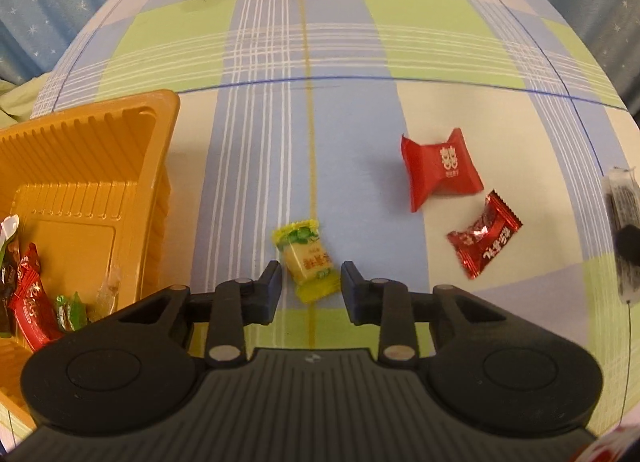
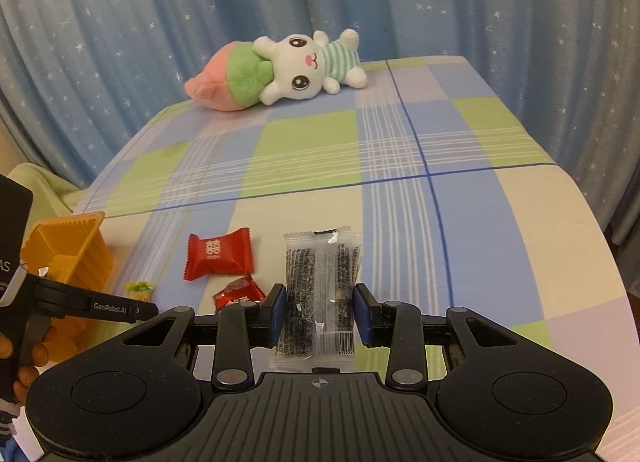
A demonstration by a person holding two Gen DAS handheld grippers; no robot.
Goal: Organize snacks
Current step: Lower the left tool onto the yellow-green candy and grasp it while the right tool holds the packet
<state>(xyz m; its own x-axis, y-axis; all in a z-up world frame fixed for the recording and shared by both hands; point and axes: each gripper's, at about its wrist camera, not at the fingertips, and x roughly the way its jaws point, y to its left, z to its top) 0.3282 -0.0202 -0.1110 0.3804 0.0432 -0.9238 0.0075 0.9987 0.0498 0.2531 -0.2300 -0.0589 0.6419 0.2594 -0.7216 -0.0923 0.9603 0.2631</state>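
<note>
Left gripper [image 1: 311,282] angled steeply down over the yellow candy [image 1: 307,261], a small crinkly-ended wrapper with green print lying flat on the checked cloth [image 1: 400,34]. Fingers straddle it, narrow gap each side, pads not pressing as far as I can see, so nothing gripped. Right gripper [image 2: 320,314] is clamped on the clear packet [image 2: 320,294], a flat rectangular plastic sachet with dark speckled filling, crimped top edge and a barcode at the near end; blue pads bite both long edges and it stands up out of the jaws. Orange tray [image 1: 100,150] sits at the left, thin moulded plastic with ribbed walls and a rounded rim, already holding several wrapped sweets (red, green and clear ones in the near corner). Still loose on the cloth: a matte red pillow-shaped candy [image 1: 438,170] with pinched ends, and just beside it a glossy red foil candy [image 1: 482,234] with serrated edges. A fuzzy plush rabbit [image 2: 280,70] lies at the far edge, star-print blue curtain [image 2: 120,42] behind. Someone's hand [image 2: 24,362] is on the left handle.
</note>
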